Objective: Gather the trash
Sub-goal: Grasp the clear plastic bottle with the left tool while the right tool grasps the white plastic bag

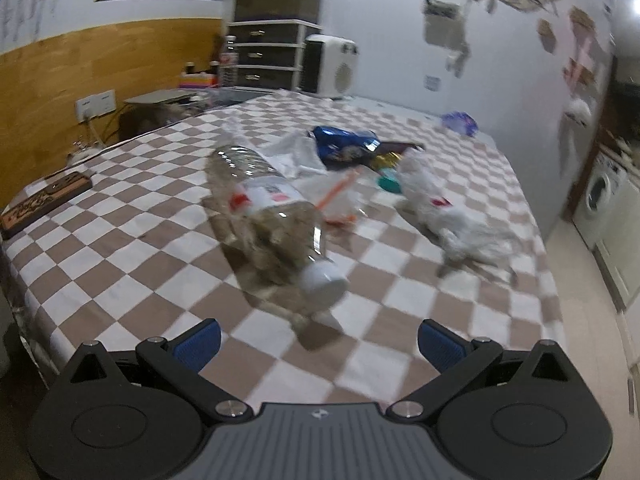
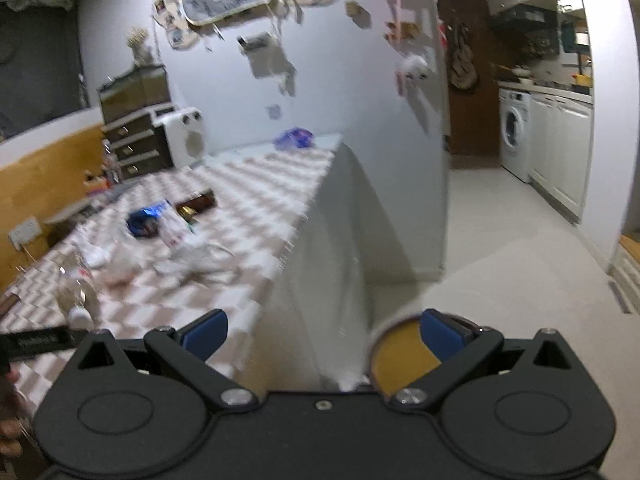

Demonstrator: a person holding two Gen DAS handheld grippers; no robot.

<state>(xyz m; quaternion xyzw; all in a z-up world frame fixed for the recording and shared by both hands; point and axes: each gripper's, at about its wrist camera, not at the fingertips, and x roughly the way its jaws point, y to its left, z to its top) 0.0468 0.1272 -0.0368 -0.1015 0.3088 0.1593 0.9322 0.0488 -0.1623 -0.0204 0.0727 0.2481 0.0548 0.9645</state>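
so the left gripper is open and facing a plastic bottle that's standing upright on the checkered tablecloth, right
Not quite. The left gripper is open and facing the plastic bottle, but the bottle is lying on its side on the checkered tablecloth, white cap toward the gripper. The left wrist view shows it.

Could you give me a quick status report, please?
Left gripper open, empty, facing plastic bottle. Right gripper open, empty, off table edge. Wrappers uncollected; path clear.
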